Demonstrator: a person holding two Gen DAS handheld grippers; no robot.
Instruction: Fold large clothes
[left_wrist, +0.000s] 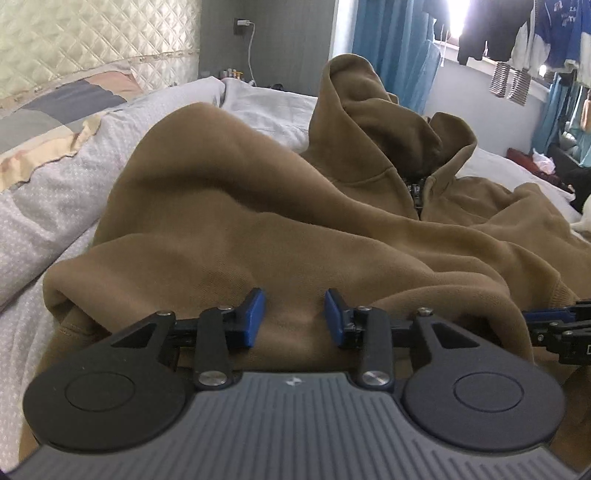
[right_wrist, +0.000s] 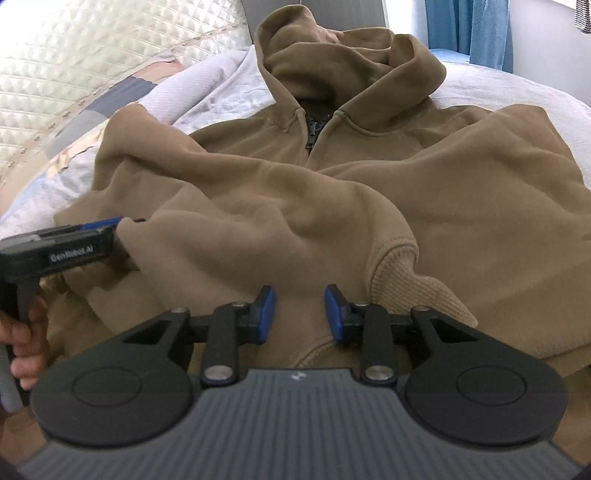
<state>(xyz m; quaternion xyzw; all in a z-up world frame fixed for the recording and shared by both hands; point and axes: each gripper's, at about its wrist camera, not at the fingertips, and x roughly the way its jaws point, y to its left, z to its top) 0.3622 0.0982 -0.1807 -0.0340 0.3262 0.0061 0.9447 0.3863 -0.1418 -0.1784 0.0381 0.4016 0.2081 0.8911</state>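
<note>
Brown hoodie (right_wrist: 424, 177) lies on the bed (right_wrist: 498, 88), hood at frame top; sleeve cuff (right_wrist: 395, 266) just beside right tool (right_wrist: 299, 314); left tool (left_wrist: 294, 318) over the hem; both released, grasping nothing.

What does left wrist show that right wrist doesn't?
Only the left wrist view: a charger with its cable plugged into the wall, clothes hanging by the window, and the right gripper edging in from the side.

Only the right wrist view: the ribbed sleeve cuff lying across the chest, the left gripper from the side, and the hand holding it.

Both: the brown hoodie on the bed, its hood and zipper, the quilted headboard, the blue curtain. In each, the view's own jaws stand apart over the fabric.
</note>
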